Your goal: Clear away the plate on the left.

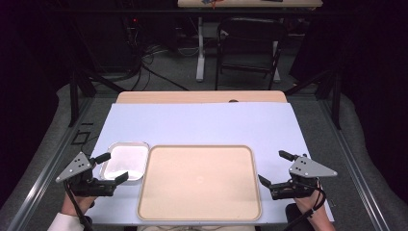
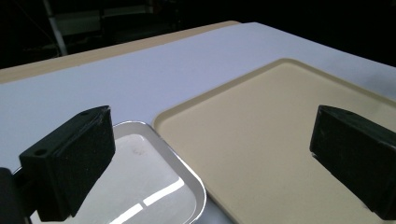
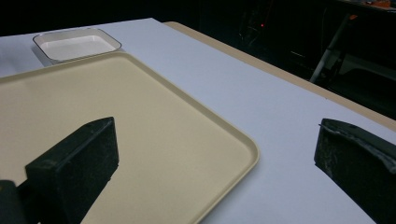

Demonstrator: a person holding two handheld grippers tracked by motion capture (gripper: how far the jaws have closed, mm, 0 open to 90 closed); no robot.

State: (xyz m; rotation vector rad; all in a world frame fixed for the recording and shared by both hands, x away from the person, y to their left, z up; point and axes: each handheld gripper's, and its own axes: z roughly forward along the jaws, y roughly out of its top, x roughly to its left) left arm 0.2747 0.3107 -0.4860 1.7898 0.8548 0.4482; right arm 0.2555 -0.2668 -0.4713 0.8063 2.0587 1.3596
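Both claws hang released, left claw (image 1: pixel 111 167) over the small metal pan (image 1: pixel 126 161) by the table's (image 1: pixel 202 122) near-left corner, right claw (image 1: pixel 275 169) beside the big beige tray (image 1: pixel 199 182) at its near edge

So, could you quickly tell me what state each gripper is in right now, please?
Left gripper: open, holding nothing.
Right gripper: open, holding nothing.
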